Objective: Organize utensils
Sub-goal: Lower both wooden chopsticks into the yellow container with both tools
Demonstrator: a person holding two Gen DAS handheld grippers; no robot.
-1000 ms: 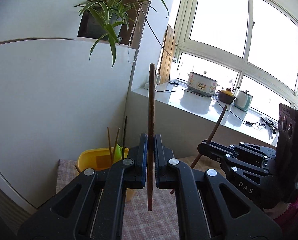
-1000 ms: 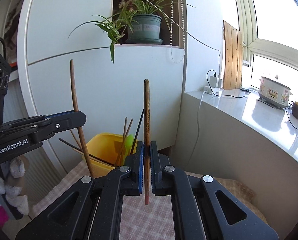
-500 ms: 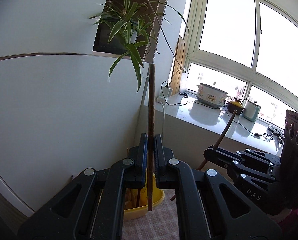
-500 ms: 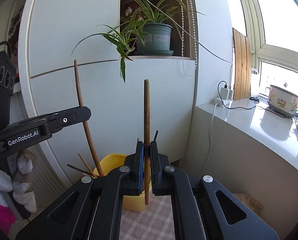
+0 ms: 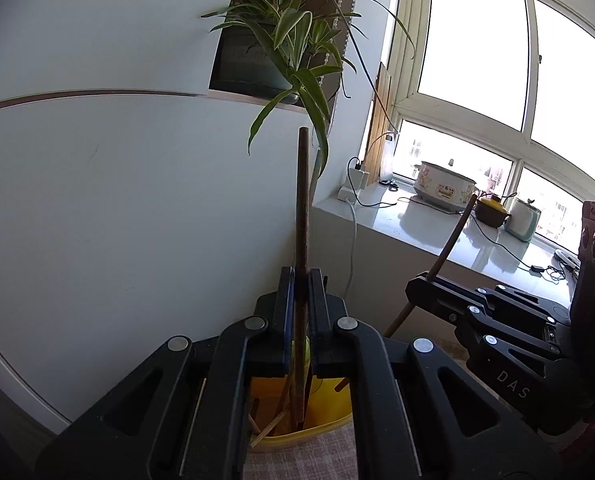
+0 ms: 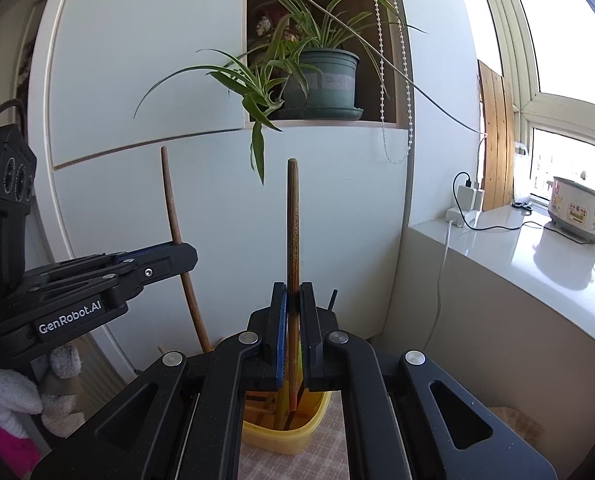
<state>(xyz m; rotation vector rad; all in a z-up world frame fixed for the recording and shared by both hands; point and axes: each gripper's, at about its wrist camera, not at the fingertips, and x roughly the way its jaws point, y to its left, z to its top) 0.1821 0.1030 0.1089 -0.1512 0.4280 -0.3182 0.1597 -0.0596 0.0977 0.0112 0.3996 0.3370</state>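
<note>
Each claw is pinching 1 chopstick, held nearly upright: the left claw point(image 5: 300, 280) grips a dark chopstick point(image 5: 302, 200), the right claw point(image 6: 293, 300) a lighter brown chopstick point(image 6: 293, 232). The yellow holder point(image 6: 297, 436) on the checked tabletop point(image 6: 337, 460) sits directly beneath both lower tips, so the coming drop looks like a straight descent along each stick's long axis; neither claw seems clearly nearer.

Matt wooden chopstick point(image 5: 302, 200), glossy countertop point(image 5: 437, 224)
</note>
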